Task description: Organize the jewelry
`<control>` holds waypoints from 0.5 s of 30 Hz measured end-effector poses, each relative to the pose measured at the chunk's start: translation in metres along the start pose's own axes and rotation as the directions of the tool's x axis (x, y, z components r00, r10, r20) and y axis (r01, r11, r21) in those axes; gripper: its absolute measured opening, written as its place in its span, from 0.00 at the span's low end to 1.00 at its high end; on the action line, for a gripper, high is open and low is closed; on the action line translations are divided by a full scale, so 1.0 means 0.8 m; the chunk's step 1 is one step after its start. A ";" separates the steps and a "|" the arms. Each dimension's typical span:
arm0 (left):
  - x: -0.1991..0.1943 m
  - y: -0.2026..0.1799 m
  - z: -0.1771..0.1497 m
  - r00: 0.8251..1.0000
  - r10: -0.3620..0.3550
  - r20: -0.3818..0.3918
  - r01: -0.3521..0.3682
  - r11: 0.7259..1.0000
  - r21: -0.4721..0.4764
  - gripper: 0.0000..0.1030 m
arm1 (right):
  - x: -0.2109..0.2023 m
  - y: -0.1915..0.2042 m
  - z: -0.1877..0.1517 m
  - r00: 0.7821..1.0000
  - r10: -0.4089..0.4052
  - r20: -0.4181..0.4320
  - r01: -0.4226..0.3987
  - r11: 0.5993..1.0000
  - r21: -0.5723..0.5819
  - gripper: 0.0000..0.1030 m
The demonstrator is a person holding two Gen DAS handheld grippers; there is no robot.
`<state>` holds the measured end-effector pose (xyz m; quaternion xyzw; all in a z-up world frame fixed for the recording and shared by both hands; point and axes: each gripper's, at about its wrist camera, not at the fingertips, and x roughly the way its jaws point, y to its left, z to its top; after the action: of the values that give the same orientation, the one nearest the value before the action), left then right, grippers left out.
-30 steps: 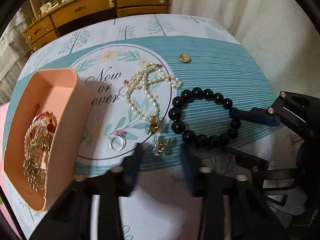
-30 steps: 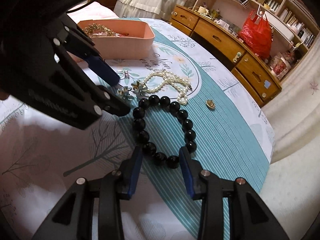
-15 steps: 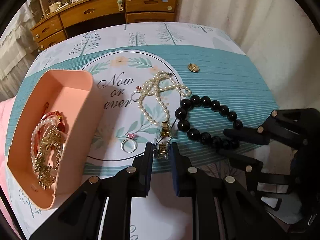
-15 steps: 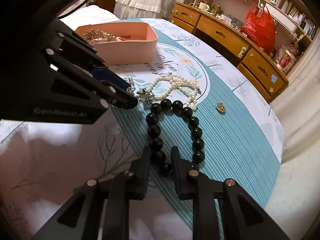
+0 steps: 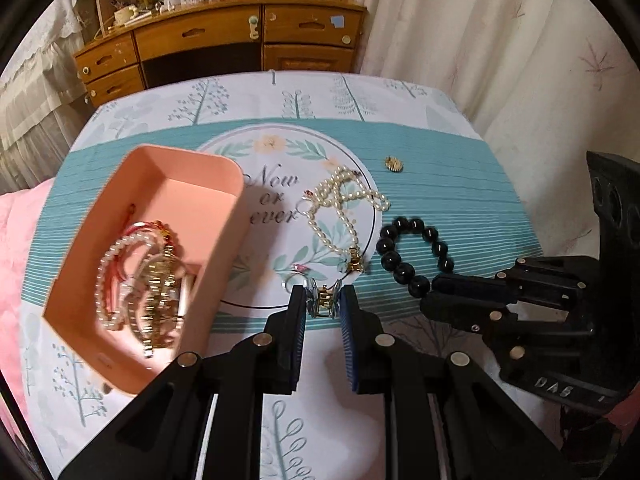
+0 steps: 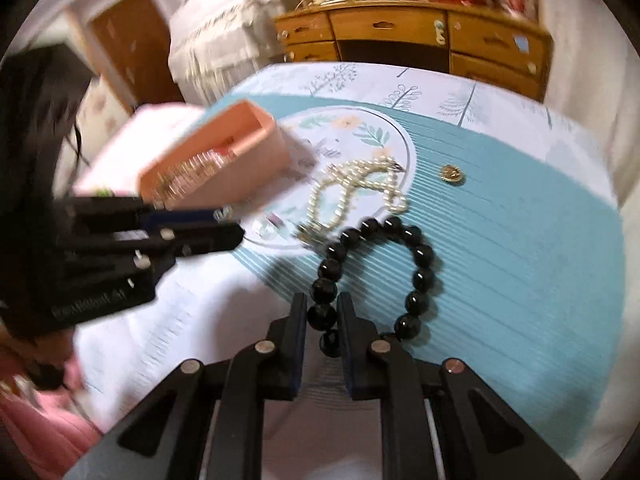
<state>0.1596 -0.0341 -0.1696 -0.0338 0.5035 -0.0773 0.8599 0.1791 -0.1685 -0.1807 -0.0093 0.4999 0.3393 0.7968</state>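
The left gripper (image 5: 323,307) fingers clamp a gold clip (image 5: 322,305); the right gripper (image 6: 322,316) fingers clamp the black bead bracelet (image 6: 376,268). The tabletop (image 5: 460,184) right of the pink tray (image 5: 224,184) is open, and its cloth reads "Now or ever".

right gripper (image 6: 322,312) — jaws clamped on black bead bracelet (image 6: 418,276) | pearl necklace (image 6: 352,196) beyond — on tablecloth (image 6: 520,260)
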 end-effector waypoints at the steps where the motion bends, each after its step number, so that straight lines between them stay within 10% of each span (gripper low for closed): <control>1: -0.006 0.002 0.000 1.000 -0.003 0.006 0.003 1.000 0.001 0.14 | -0.003 0.001 0.001 1.000 0.020 0.011 -0.021 0.999 0.025 0.14; 15: -0.074 0.055 -0.007 0.994 0.009 0.106 -0.011 1.000 0.016 0.15 | -0.037 0.064 0.041 0.957 0.182 0.224 -0.223 0.959 0.172 0.14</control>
<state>0.1304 0.0192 -0.1278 -0.0283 0.4567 -0.0751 0.8860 0.1687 -0.1337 -0.1239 0.1558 0.4441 0.3678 0.8020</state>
